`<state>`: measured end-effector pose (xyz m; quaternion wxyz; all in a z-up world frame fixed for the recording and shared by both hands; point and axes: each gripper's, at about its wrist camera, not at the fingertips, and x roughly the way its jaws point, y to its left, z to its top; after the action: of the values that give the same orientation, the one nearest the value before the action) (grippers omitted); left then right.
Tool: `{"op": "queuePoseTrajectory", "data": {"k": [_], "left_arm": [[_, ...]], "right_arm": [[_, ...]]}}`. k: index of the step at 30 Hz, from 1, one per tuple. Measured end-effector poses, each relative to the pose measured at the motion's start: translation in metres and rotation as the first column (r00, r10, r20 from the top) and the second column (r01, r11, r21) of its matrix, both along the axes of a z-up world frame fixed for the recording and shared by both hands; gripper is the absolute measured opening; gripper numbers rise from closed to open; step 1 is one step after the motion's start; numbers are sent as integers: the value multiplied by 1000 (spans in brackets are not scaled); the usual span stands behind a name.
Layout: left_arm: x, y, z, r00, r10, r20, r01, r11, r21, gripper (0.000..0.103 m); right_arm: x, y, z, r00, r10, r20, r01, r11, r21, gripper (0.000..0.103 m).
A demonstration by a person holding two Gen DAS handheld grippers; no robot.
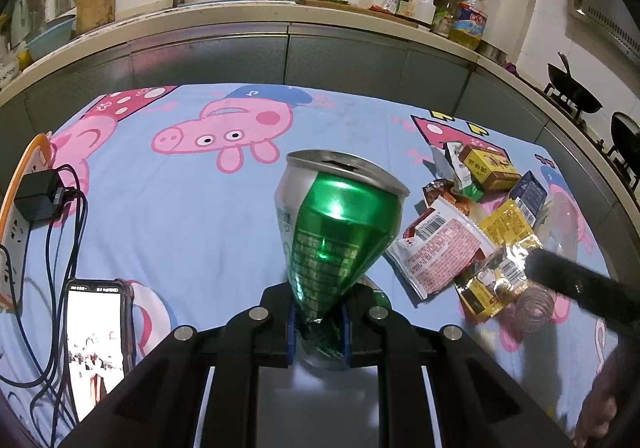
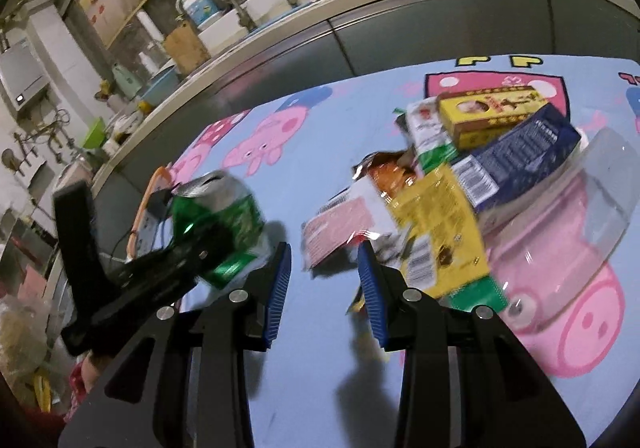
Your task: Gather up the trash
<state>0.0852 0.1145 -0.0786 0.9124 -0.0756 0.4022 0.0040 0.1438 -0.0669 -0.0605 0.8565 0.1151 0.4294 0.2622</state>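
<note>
My left gripper (image 1: 319, 322) is shut on a crushed green can (image 1: 336, 224), held above the cartoon-pig cloth (image 1: 180, 232). The can and left gripper also show at the left of the right wrist view (image 2: 224, 216). My right gripper (image 2: 324, 268) is open and empty, its blue pads (image 2: 280, 288) just short of a pile of trash: a pink-and-white wrapper (image 2: 340, 220), a yellow packet (image 2: 440, 224), a dark blue carton (image 2: 520, 156) and a yellow box (image 2: 488, 112). The same pile lies at the right of the left wrist view (image 1: 472, 232). A clear plastic bottle (image 2: 568, 208) lies beside it.
A phone (image 1: 96, 344) lies at the left, with a power strip, charger (image 1: 38, 196) and cables near the cloth's left edge. A kitchen counter with sink and bottles (image 1: 256, 8) runs behind. A stove with woks (image 1: 572, 92) stands at the far right.
</note>
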Motion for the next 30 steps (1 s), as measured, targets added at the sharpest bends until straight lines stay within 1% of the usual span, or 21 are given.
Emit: {"op": "queuePoseTrajectory", "data": {"k": [2,4,6,12,14,15,17,21,23,25,26,27,28,30], "left_arm": [[1,1,-1,1000,-3,1,3,1000,-6,16],[2,1,-2,1000,-5,1,5,1000,-10,16],[4,2,-3,1000,-10,-1,10,1000,-15,17],[11,2,-6,1000,-21,-13,21,1000,-20,18],[14,2,-7,1000,-25,-18,24,999,-22,19],[15,2,-8,999,-26,-19,26,999,-23,19],[17,3,-9,999,-28,-22,28,999,-23,20],[18,7,-11,1000,-23,-21,22,999,-23,23],[20,8,-12,999,-24,-23,23,999,-29,23],[20,10,-12,999,-26,-21,25,999,-37,23],[20,11,-13,999,-28,-19,27,999,-41,23],[20,12,-13,999,-31,-16,30,998,-47,22],[20,12,-13,999,-36,-14,35,998,-51,22],[20,13,-14,999,-44,-12,44,998,-55,20]], "right_arm": [[10,0,-3,1000,-16,-5,16,1000,-20,36],[18,2,-6,1000,-25,-9,25,999,-40,43],[24,5,-9,999,-32,-8,32,998,-56,47],[46,17,-24,999,-33,-23,31,993,-114,49],[54,21,-32,998,-25,-56,18,994,-107,49],[57,23,-36,997,-16,-81,9,996,-92,50],[56,28,-38,994,7,-105,-14,998,-61,50],[43,46,-34,991,90,-102,-94,995,-30,50],[39,51,-33,988,106,-109,-108,994,-18,50],[36,46,-30,987,101,-125,-97,995,39,50],[34,41,-29,986,93,-138,-83,994,78,50],[31,33,-28,983,86,-164,-64,989,137,50],[29,29,-28,978,90,-190,-54,981,186,50],[21,20,-36,953,117,-280,-22,947,321,50]]}}
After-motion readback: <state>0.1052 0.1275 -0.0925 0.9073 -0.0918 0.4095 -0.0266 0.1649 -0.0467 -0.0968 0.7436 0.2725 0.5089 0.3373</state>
